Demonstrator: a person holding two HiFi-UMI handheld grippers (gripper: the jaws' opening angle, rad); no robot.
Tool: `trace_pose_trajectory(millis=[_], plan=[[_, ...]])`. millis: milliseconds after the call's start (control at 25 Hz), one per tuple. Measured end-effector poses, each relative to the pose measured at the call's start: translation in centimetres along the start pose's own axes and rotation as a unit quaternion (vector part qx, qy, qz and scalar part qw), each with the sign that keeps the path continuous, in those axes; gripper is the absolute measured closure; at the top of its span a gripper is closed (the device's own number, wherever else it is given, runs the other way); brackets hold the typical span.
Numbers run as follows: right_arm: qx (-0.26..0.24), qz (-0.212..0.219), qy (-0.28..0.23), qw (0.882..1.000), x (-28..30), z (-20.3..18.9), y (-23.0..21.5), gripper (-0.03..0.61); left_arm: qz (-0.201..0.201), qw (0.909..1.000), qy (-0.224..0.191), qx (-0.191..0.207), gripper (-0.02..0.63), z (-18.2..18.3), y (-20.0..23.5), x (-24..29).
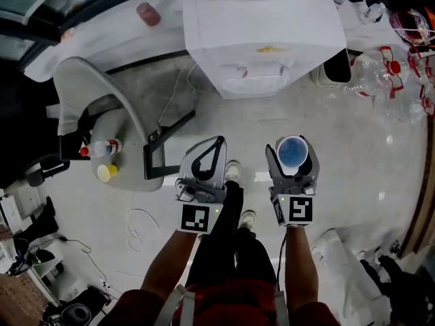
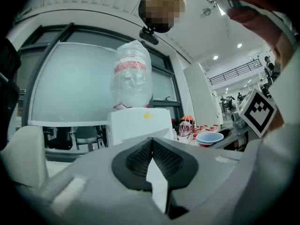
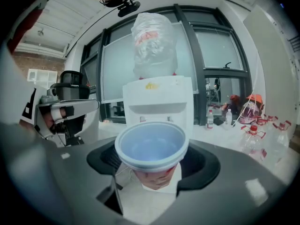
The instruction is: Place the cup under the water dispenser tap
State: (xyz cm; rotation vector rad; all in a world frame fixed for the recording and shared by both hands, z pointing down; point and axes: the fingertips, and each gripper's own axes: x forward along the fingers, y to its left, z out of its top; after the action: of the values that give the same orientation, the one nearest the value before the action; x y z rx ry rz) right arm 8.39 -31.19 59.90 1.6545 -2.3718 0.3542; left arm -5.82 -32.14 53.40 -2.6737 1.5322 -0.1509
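A paper cup (image 1: 293, 153) with a blue inside and red outside stands upright in my right gripper (image 1: 293, 141), whose jaws are shut on its sides. In the right gripper view the cup (image 3: 152, 149) fills the middle between the jaws of the right gripper (image 3: 152, 163). The white water dispenser (image 3: 159, 102) stands straight ahead with its two taps (image 3: 143, 119) above a recess and a big bottle (image 3: 153, 43) on top. In the head view the dispenser (image 1: 262, 39) is some way in front of both grippers. My left gripper (image 1: 216, 145) is shut and empty, its fingertips (image 2: 151, 143) meeting.
A grey chair (image 1: 102, 107) stands at the left, with a small bottle (image 1: 102, 148) and a yellow cup (image 1: 107, 172) on its seat. Large clear water jugs (image 1: 380, 70) lie on the floor at the right. A white cable (image 1: 139, 226) loops on the floor.
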Motion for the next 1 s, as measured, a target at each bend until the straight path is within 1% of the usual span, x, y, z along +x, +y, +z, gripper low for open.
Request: trace_pose_trajectory(millis=[80, 160, 320, 560, 720, 920, 1000], plan=[[-0.001, 0.0, 0.006, 1.0, 1.9, -2.3, -0.2, 0.238, -0.005, 1.0, 0.0, 0.005, 0.615, -2.6, 0.3, 1.0], [-0.006, 0.0, 0.015, 1.0, 3.5, -4.8, -0.5, 0.238, -0.007, 1.0, 0.004, 0.001, 0.615, -5.5, 0.4, 1.9], [-0.008, -0.005, 0.035, 0.999, 5.8, -9.7, -0.9, 0.238, -0.018, 0.9996, 0.021, -0.006, 0.615, -10.8, 0.3, 3.1], [0.01, -0.01, 0.052, 0.999, 8.4, -14.1, -1.6, 0.239, -0.033, 0.9981, 0.051, -0.015, 0.615, -16.8, -0.8, 4.2], [0.009, -0.008, 0.057, 0.998, 10.1, -16.2, -1.8, 0.239, -0.044, 0.9964, 0.07, -0.019, 0.615, -19.3, -1.1, 4.1], [0.008, -0.008, 0.048, 0.999, 13.5, -16.4, -2.8, 0.238, -0.043, 0.9956, 0.078, -0.029, 0.615, -20.6, -1.1, 4.0], [0.0, -0.008, 0.041, 0.999, 14.9, -16.1, -3.5, 0.238, -0.042, 0.9955, 0.078, -0.034, 0.615, -20.9, -1.1, 3.9]])
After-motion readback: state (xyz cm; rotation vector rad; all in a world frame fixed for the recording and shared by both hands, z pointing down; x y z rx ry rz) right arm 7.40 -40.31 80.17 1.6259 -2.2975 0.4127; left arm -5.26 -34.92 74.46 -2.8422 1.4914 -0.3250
